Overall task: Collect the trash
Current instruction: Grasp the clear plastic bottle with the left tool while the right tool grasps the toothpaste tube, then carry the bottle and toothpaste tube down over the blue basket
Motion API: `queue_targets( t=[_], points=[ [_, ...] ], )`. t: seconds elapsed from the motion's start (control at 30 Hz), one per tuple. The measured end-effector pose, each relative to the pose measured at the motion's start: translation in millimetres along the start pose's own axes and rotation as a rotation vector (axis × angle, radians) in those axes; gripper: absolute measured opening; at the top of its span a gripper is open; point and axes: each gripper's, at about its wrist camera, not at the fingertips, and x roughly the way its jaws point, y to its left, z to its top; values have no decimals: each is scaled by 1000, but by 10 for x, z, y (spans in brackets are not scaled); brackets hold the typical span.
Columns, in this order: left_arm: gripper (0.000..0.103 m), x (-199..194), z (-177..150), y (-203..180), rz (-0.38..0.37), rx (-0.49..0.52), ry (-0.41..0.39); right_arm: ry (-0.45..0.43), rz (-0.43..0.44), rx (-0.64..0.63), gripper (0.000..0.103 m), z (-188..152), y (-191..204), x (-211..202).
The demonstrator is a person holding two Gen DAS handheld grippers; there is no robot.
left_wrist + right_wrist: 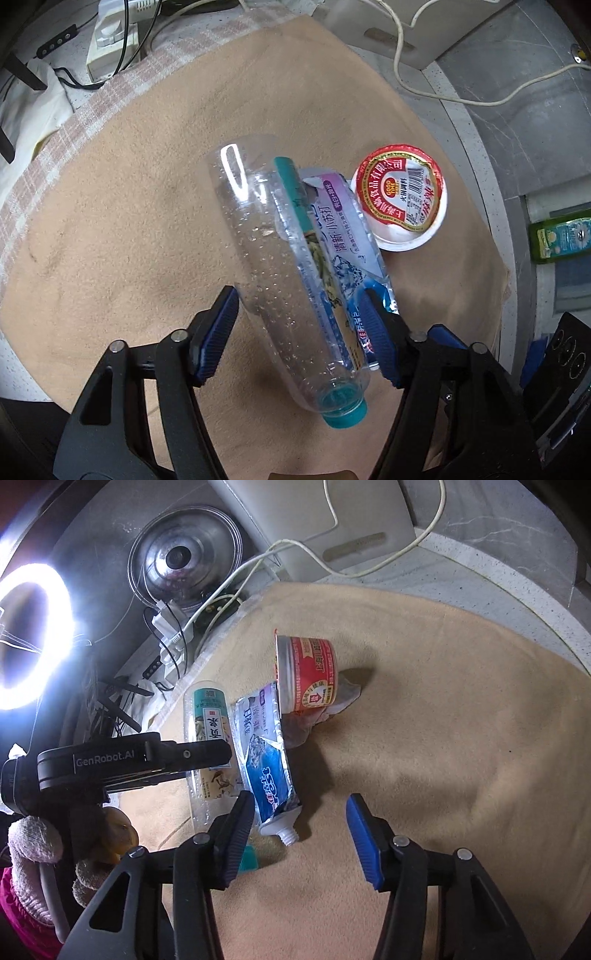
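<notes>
Left tongs (299,332) straddle the plastic bottle (280,266) at frame center, contact unclear. Right tongs (301,834) apart, lower frame, near toothpaste tube (267,760).

Bottle (280,266) on cloth (129,206) (lying flat), toothpaste tube (267,760) beside it, cup (400,201) behind.

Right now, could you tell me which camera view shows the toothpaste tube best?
The right wrist view: the toothpaste tube lies unobstructed on the tan cloth, from flattened end to uncapped nozzle. In the left wrist view, the plastic bottle covers much of it, and the left gripper hides its lower end.
</notes>
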Motion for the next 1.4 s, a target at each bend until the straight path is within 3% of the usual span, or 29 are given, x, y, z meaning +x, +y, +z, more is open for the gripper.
queue_targets(
  t=[0.6,0.9,1.13,1.4],
  points=[
    [61,-105,56,340,-19,-25,-24,46,34,22,53,192,-6,363],
    [60,-254,49,655,-3,-20,-43,92,11,-44,34,233,253,650],
    [60,-349,-10,786,-1,2,-57,88,-6,-116,4,160,502,618],
    [60,-516,-141,964,-1,54,-80,29,-36,-109,2,-13,733,486]
  ],
)
